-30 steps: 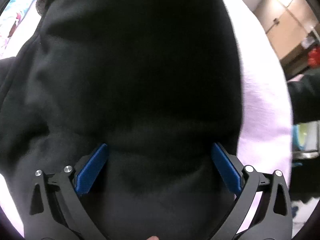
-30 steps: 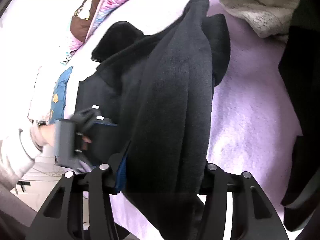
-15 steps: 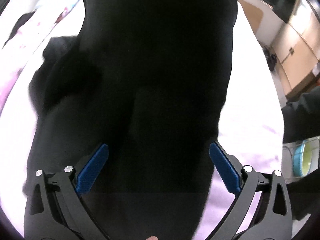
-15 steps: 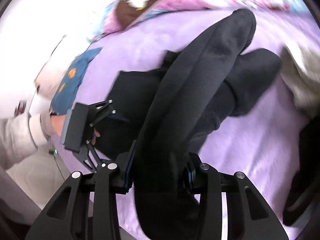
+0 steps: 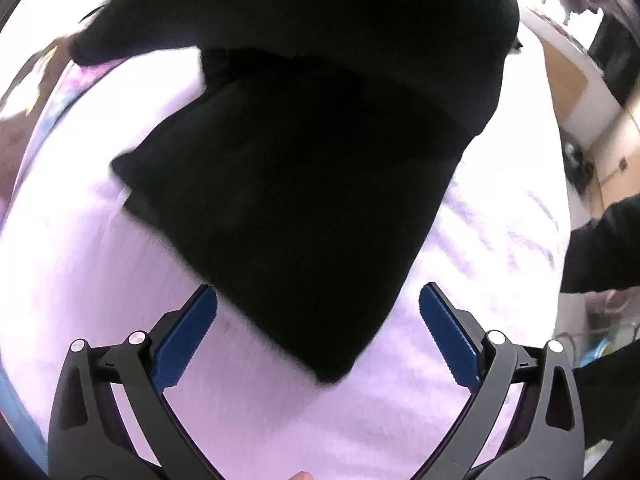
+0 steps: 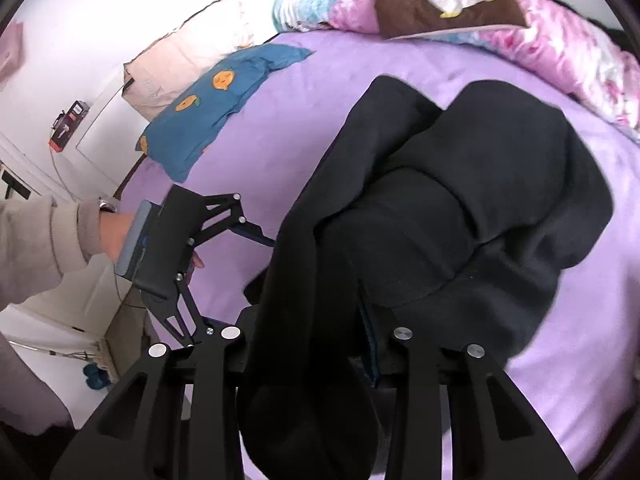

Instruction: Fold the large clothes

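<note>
Here, right tool (image 6: 308, 344) just closing on black garment (image 6: 460, 208); left tool (image 5: 318, 336) wide, empty.

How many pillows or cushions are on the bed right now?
3: a blue pillow with orange prints at the bed's left edge, a pale pink one behind it, and a brown cushion on the floral quilt. Others may be hidden.

The garment (image 6: 460, 216) was plain black. The sheet (image 6: 304, 112) under it was lilac. A pillow (image 6: 224, 100) was blue with orange fruit faces; the one behind it (image 6: 184, 64) was pale peach. The quilt (image 6: 560, 40) was pink and turquoise, blotched with white. On it lay a brown cushion (image 6: 400, 12) printed with white ducks. The gripper pads (image 5: 186, 336) were blue on black frames. The sleeve (image 6: 40, 236) was beige.
</note>
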{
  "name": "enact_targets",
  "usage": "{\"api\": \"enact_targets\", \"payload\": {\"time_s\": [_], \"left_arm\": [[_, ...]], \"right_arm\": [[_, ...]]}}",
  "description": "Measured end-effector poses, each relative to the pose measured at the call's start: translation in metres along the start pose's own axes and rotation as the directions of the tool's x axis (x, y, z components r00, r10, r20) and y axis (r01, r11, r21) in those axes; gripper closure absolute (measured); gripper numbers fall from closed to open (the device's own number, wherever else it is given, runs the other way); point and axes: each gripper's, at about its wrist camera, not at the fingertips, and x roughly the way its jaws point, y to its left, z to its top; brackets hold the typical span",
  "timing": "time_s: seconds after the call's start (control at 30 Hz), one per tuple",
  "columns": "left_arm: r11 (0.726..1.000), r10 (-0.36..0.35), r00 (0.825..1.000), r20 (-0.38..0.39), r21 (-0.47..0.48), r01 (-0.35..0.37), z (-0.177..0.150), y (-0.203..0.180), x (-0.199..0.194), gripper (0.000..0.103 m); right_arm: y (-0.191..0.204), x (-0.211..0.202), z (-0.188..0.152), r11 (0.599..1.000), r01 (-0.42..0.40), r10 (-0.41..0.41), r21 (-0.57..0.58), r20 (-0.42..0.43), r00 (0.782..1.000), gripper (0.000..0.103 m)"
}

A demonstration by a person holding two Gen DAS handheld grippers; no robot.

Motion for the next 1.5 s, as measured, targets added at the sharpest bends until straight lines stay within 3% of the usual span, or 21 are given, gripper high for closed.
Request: {"api": "enact_targets", "payload": {"time_s": [0.17, 0.3, 0.33, 0.4, 0.43, 0.57, 0.63, 0.73, 0.8, 0.93, 1.03, 1.1, 1.23, 1.33, 1.4, 1.5], "left_arm": [[0.990, 0.002, 0.998, 0.062, -0.142, 0.007, -0.032, 0.026, -0.030, 0.006], [0.971, 0.012, 0.994, 0.105, -0.241, 0.014, -0.047, 0.044, -0.046, 0.006], [0.967, 0.017, 0.994, 0.109, -0.256, 0.011, -0.048, 0.047, -0.049, 0.006], [0.962, 0.027, 0.992, 0.122, -0.273, 0.007, -0.049, 0.052, -0.057, 0.006], [0.959, 0.033, 0.990, 0.136, -0.283, 0.007, -0.049, 0.054, -0.063, 0.006], [0.954, 0.042, 0.983, 0.180, -0.298, 0.014, -0.040, 0.059, -0.085, 0.006], [0.957, 0.029, 0.977, 0.210, -0.290, 0.033, -0.029, 0.058, -0.097, 0.006], [0.955, -0.006, 0.966, 0.258, -0.286, 0.082, -0.011, 0.055, -0.108, 0.006], [0.949, -0.055, 0.955, 0.293, -0.282, 0.141, 0.013, 0.049, -0.109, 0.006], [0.943, -0.128, 0.922, 0.365, -0.244, 0.227, 0.060, 0.024, -0.101, 0.006], [0.935, -0.187, 0.904, 0.384, -0.213, 0.284, 0.092, -0.004, -0.078, 0.006], [0.943, -0.205, 0.908, 0.364, -0.176, 0.283, 0.107, -0.028, -0.055, 0.006], [0.938, -0.240, 0.933, 0.269, -0.184, 0.294, 0.104, -0.050, -0.014, 0.006], [0.939, -0.246, 0.952, 0.181, -0.199, 0.280, 0.078, -0.057, 0.014, 0.006], [0.954, -0.226, 0.965, 0.129, -0.168, 0.246, 0.058, -0.063, 0.028, 0.006], [0.971, -0.197, 0.974, 0.111, -0.117, 0.210, 0.036, -0.070, 0.036, 0.006]], "right_arm": [[0.011, 0.071, -0.001, 1.000, -0.019, 0.020, 0.013, -0.079, 0.997, 0.070], [0.019, 0.135, -0.008, 1.000, 0.026, -0.025, 0.004, -0.147, 0.989, 0.067], [0.021, 0.145, -0.008, 0.999, 0.036, -0.033, 0.017, -0.152, 0.988, 0.058], [0.029, 0.154, -0.004, 0.998, 0.020, -0.011, 0.062, -0.142, 0.990, 0.025], [0.035, 0.151, -0.001, 0.997, -0.018, 0.027, 0.078, -0.121, 0.992, 0.006], [0.048, 0.136, -0.002, 0.996, -0.058, 0.063, 0.065, -0.084, 0.994, 0.007], [0.032, 0.114, -0.006, 0.980, -0.130, 0.138, 0.153, -0.044, 0.989, 0.009], [0.006, 0.063, -0.012, 0.936, -0.251, 0.240, 0.247, 0.073, 0.968, 0.009], [-0.009, 0.028, -0.014, 0.932, -0.253, 0.220, 0.259, 0.149, 0.964, 0.009], [-0.058, -0.024, -0.020, 0.951, -0.059, -0.002, 0.304, 0.196, 0.981, 0.009], [-0.091, -0.034, -0.019, 0.929, 0.110, -0.166, 0.353, 0.133, 0.977, 0.009], [-0.109, -0.042, -0.014, 0.918, 0.157, -0.212, 0.365, 0.117, 0.970, 0.009], [-0.109, -0.032, 0.032, 0.938, 0.272, -0.293, 0.214, 0.076, 0.953, 0.009], [-0.120, -0.009, 0.064, 0.946, 0.300, -0.302, 0.125, 0.003, 0.953, 0.010], [-0.126, 0.022, 0.081, 0.939, 0.337, -0.331, 0.073, -0.076, 0.940, 0.012], [-0.132, 0.058, 0.082, 0.926, 0.375, -0.363, 0.041, -0.175, 0.915, 0.018]]}}
